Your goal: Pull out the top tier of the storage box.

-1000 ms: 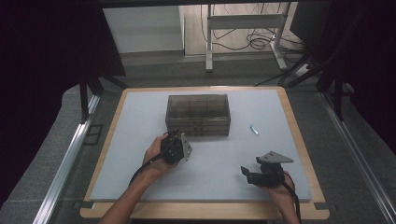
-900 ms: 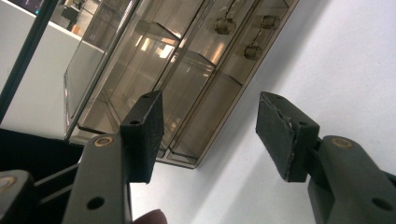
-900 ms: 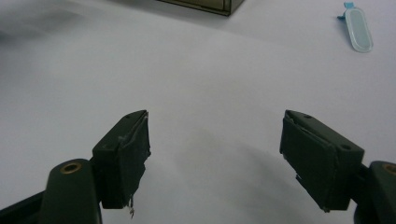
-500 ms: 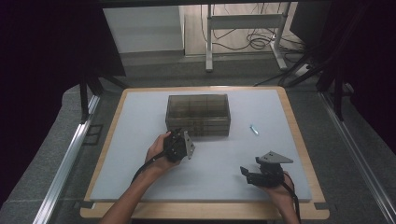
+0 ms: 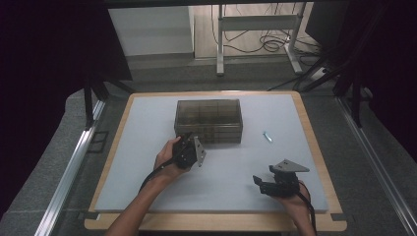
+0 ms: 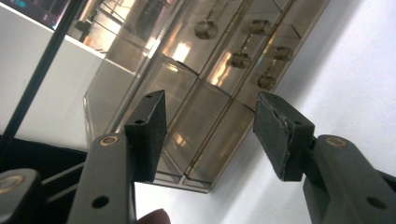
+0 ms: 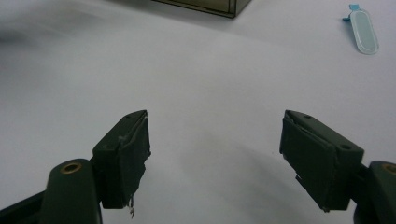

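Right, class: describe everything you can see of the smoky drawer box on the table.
The drawer box is a translucent, smoke-brown plastic cabinet, rectangular, resting flat on the white mat toward the far side. Its front is split into small drawers, each with a round knob. All look closed. The left gripper is aimed at it with jaws open, apparently not touching.

I see small clear blue-tipped piece lying right on white surface | wood border | desk frame beyond
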`<state>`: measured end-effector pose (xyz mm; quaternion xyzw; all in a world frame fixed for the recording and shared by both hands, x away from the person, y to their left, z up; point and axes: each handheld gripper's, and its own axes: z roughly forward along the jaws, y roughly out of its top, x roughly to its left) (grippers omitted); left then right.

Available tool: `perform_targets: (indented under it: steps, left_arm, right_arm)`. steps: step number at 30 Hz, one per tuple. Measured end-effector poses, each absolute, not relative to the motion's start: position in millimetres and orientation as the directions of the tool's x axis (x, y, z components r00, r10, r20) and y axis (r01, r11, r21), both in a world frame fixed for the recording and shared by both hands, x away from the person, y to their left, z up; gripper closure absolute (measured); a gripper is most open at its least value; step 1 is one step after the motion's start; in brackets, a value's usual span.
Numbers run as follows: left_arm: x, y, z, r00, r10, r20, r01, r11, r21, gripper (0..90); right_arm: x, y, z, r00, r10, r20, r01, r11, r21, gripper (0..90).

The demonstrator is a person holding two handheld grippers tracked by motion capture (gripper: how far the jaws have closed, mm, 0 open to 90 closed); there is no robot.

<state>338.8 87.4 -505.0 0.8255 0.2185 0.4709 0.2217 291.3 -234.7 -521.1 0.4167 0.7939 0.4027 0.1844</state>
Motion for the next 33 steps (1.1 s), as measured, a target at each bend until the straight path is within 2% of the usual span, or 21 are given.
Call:
perform_targets:
  steps: [33]
  left_arm:
    - [351, 65, -499, 0.436, 0.546, 0.716, 0.112, -0.822, 0.558, 59.2]
  right_arm:
    - [290, -240, -516, -0.58, 0.813, 0.049, 0.505, 0.312, 0.805, 23.8]
